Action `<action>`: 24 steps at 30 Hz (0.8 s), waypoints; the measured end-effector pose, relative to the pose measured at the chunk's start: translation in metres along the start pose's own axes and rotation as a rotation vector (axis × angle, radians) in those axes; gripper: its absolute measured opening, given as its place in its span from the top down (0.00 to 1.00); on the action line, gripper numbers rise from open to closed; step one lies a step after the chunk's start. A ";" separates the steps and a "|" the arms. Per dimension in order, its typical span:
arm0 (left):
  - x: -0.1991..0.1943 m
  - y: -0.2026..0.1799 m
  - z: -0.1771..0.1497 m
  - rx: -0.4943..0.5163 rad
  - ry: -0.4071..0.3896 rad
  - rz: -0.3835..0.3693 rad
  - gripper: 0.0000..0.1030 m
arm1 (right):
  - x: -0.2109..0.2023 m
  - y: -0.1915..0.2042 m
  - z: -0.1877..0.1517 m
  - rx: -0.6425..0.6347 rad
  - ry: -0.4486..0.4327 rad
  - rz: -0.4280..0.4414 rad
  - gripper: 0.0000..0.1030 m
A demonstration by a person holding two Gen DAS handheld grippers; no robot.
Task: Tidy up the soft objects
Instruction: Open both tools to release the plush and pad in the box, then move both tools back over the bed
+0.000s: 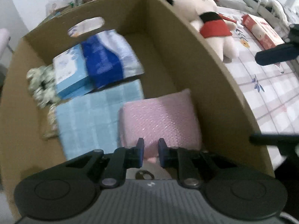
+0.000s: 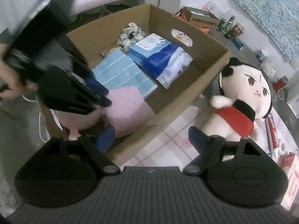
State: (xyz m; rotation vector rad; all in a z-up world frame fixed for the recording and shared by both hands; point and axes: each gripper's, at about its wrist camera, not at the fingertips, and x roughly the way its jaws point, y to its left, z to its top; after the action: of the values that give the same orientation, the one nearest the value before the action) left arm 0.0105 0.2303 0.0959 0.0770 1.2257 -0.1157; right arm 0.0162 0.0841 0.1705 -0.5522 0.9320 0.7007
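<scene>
A pink pillow (image 1: 160,119) is lying inside the cardboard box (image 1: 205,59), against its near wall. A plush doll (image 2: 241,100) is lying on the bed, just beside the box.

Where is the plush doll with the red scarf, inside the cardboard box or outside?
Outside: the plush doll lies on the checked sheet beside the cardboard box.

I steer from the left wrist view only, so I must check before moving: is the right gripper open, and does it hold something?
Observer: The right gripper is wide open and holds nothing. Its fingers straddle one wall of the cardboard box, one on the box side, the other over the checked sheet.
Operator: Thank you. Is there more of the pink cushion behind my fingers?
Observer: Yes. Under the left gripper, the pink cushion has a smooth, rounded pink part with a small stub hanging down, at the box corner.
</scene>
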 end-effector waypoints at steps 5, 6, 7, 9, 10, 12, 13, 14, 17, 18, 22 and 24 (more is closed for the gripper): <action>0.013 -0.025 0.014 0.104 0.032 0.020 0.67 | 0.001 -0.004 -0.010 0.007 -0.009 0.019 0.18; 0.011 -0.027 0.015 0.118 0.041 0.022 0.61 | 0.001 -0.004 -0.009 0.009 -0.007 0.020 0.18; 0.005 -0.028 0.017 0.116 0.041 0.021 0.60 | 0.000 -0.005 -0.010 0.009 -0.012 0.016 0.18; -0.008 -0.024 0.017 0.074 0.018 0.017 0.60 | -0.006 -0.006 -0.011 0.006 -0.035 0.011 0.18; -0.017 -0.019 0.017 0.050 0.001 0.008 0.60 | -0.013 -0.008 -0.014 0.007 -0.055 0.013 0.18; -0.035 -0.011 0.015 0.018 -0.040 0.014 0.60 | -0.028 -0.017 -0.019 0.034 -0.101 0.023 0.18; -0.044 -0.009 0.012 0.006 -0.060 0.029 0.60 | -0.037 -0.024 -0.022 0.060 -0.126 0.027 0.18; -0.052 -0.008 0.012 -0.005 -0.082 0.039 0.60 | -0.045 -0.032 -0.026 0.085 -0.151 0.029 0.18; -0.079 -0.008 0.013 -0.032 -0.152 0.051 0.60 | -0.070 -0.063 -0.046 0.179 -0.227 0.019 0.18; -0.088 -0.013 0.017 -0.033 -0.178 0.046 0.60 | -0.075 -0.075 -0.055 0.206 -0.245 0.004 0.18; -0.109 -0.045 0.046 0.019 -0.263 0.012 0.60 | -0.079 -0.128 -0.095 0.293 -0.302 -0.136 0.18; -0.113 -0.066 0.066 0.051 -0.296 -0.021 0.60 | -0.066 -0.160 -0.112 0.309 -0.301 -0.225 0.18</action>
State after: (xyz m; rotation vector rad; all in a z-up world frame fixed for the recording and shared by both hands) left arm 0.0258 0.1617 0.2245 0.0884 0.9279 -0.1704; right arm 0.0495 -0.1179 0.1932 -0.2620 0.6667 0.4117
